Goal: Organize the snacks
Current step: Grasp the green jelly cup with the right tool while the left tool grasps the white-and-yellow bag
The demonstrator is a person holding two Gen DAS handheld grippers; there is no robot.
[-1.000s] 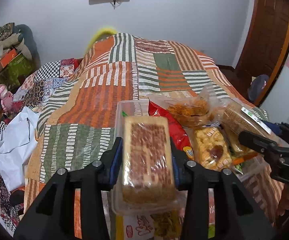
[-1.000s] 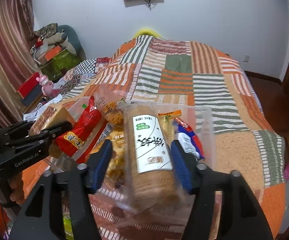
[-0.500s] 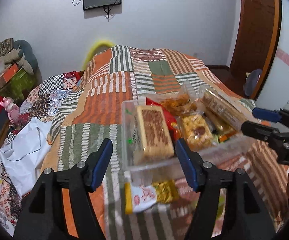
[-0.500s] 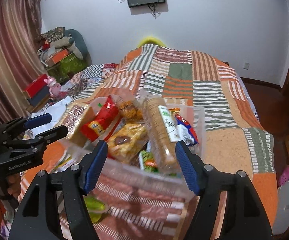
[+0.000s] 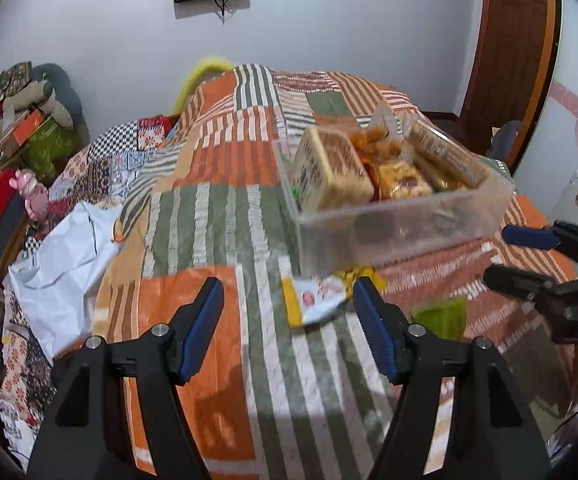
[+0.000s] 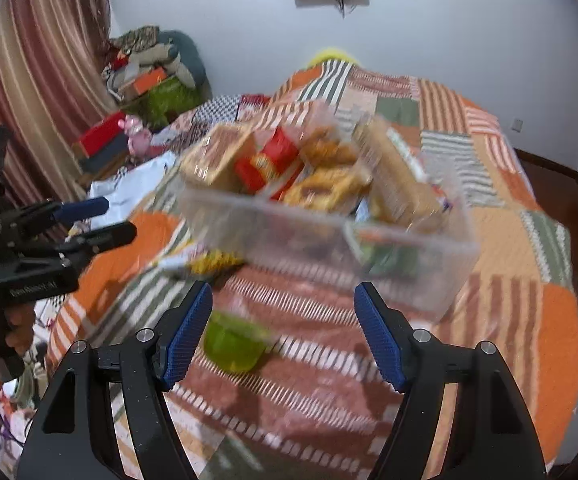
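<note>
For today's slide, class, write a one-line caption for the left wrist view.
Open left tongs hover over the patchwork bedspread, just short of a clear tub packed with snacks.

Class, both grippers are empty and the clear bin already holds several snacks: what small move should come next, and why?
Probably lower the left gripper onto the yellow-and-white packet lying on the bedspread just outside the clear bin; the open jaws already straddle it and it is not yet binned.
</note>
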